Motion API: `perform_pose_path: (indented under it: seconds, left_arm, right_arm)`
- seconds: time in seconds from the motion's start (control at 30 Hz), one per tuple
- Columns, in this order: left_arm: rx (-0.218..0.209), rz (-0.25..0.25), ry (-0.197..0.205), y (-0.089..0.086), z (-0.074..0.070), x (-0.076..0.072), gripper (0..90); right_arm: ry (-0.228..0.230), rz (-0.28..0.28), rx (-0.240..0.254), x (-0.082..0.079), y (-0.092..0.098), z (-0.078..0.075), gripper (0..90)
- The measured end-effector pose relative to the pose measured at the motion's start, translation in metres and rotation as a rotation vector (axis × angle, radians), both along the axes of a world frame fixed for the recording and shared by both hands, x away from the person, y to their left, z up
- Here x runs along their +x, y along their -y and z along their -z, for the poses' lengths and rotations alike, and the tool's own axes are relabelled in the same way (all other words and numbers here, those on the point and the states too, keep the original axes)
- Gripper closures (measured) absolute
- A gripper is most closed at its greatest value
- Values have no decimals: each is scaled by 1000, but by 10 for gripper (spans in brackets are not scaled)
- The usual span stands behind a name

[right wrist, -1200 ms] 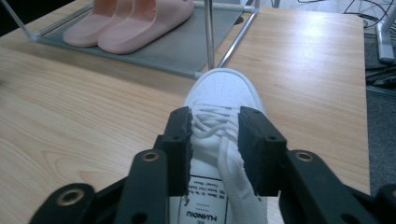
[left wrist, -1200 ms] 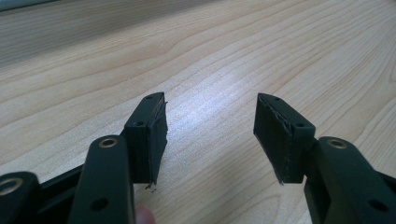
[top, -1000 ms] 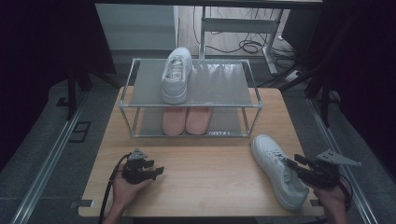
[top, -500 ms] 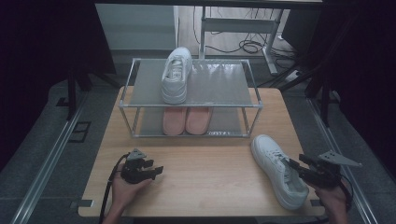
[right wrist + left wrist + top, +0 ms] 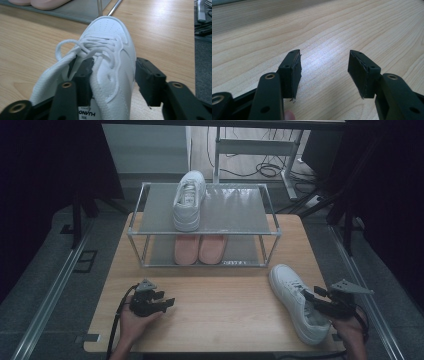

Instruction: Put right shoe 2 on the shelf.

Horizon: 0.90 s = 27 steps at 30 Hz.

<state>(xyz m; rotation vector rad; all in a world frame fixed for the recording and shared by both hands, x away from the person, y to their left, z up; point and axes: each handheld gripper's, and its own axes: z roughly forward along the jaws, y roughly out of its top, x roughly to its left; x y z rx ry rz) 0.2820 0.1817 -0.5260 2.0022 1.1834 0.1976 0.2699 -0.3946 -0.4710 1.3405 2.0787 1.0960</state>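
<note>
White leather makes up the low lace-up sneaker (image 5: 297, 301) that lies on the pale wooden tabletop (image 5: 225, 310) close to its right edge, toe towards the shelf and heel towards the near right corner. From above, the right gripper (image 5: 314, 301) sits at the shoe's heel end, with a hand (image 5: 350, 327) behind it. The right gripper view gives the detail: one black jaw is pushed down inside the shoe's opening beside the laces, and the other stands outside the sneaker's wall with a sliver of table showing between pad and leather. The jaws have just been closing a little with that side wall between them, yet they do not pinch it.

Over by the near left corner the left gripper (image 5: 167, 302) rests low over the wood in the other hand (image 5: 134, 320). Its own view shows the two jaws spread wide with bare woodgrain between them.

Along the far edge stands a two-tier metal-framed shelf rack with grey boards (image 5: 225, 212). The high view shows a second white sneaker (image 5: 189, 200) on its top board and a pair of pink slippers (image 5: 201, 248) on the lower one; the right gripper view catches just the tips of that pink pair (image 5: 40, 3) and one rack leg.
</note>
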Motion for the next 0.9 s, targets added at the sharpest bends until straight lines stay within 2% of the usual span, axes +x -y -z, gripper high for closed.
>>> perform_pose_path:
  seconds: [0.1, 0.23, 0.37, 0.5, 0.6, 0.77, 0.9]
  left_arm:
    - [0, 2, 1, 1, 0, 0, 450]
    - [-3, -4, 4, -2, -1, 0, 450]
    - [-6, -6, 5, -2, -1, 0, 450]
    - [-4, 0, 2, -1, -1, 0, 450]
    - [-4, 0, 3, -1, -1, 0, 450]
    - [-4, -3, 5, -1, -1, -1, 450]
    - [-4, -5, 4, -2, -1, 0, 451]
  right_arm:
    - [-16, -11, -13, -1, -2, -1, 580]
    - [-30, -10, -60, -3, -4, -4, 587]
    - [-46, -10, -72, -7, -1, -3, 593]
    - [-46, -6, -74, -7, 0, -1, 654]
    - [-48, 11, -99, -7, -1, -1, 726]
    - [-42, 51, -69, -6, 2, -2, 805]
    - [-42, 52, -11, -5, 6, -1, 815]
